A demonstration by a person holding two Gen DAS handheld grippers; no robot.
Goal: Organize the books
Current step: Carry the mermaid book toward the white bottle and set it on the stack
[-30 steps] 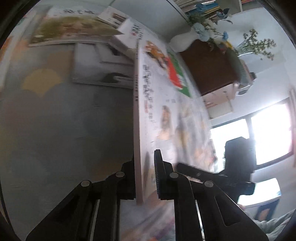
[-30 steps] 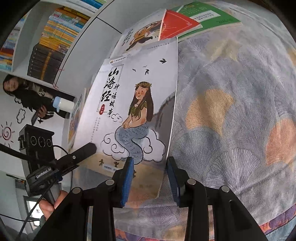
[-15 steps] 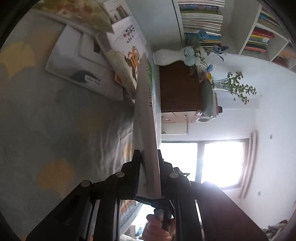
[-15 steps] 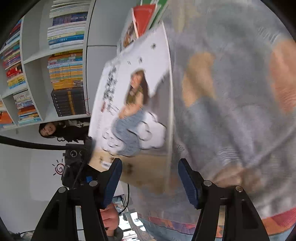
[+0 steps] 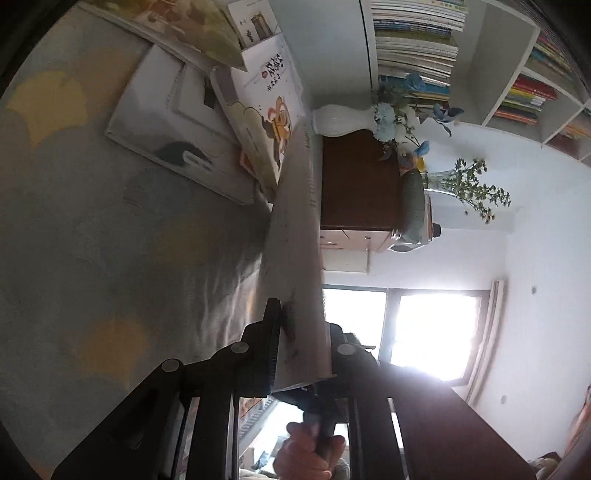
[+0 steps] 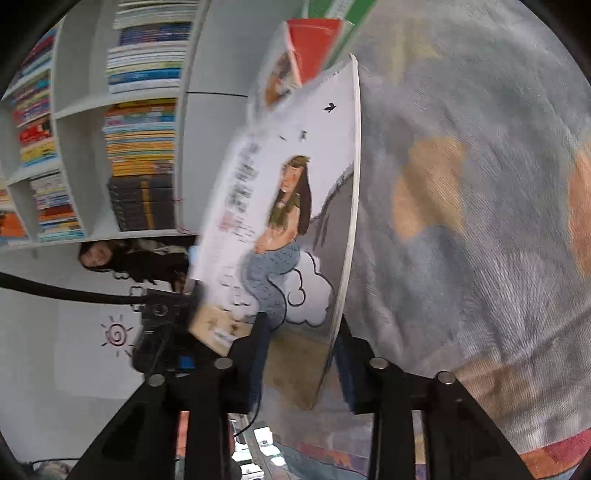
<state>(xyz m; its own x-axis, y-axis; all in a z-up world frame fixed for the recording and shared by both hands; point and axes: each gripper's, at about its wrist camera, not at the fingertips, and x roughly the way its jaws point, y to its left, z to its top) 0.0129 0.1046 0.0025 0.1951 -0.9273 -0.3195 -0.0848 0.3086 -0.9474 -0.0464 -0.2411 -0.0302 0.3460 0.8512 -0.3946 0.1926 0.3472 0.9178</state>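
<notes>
The left gripper (image 5: pixel 301 343) is pinching the near edge of a big thin book (image 5: pixel 295 236), with its two fingers pressed tight on the two covers. The book stands up on its edge above the blanket (image 5: pixel 110 240), so from this side it looks like a long gray strip. The same book (image 6: pixel 295 206) shows in the right wrist view, where its white cover has a picture of a mermaid sitting on a cloud. The right gripper (image 6: pixel 301 354) has the bottom corner of the book between its fingers. Its jaws have just been closing, but they are still partly spread. The pad on the spine side sits right at the book, while the other one stands a bit off the cover. More books (image 5: pixel 229 122) lie flat in a loose pile at the far edge of the blanket, and a red book (image 6: pixel 314 48) and a green one (image 6: pixel 343 14) lie past the held book. A white shelf (image 6: pixel 92 147) full of books stands behind. A white vase (image 5: pixel 340 120) of blue flowers sits on a brown cabinet (image 5: pixel 358 184).
</notes>
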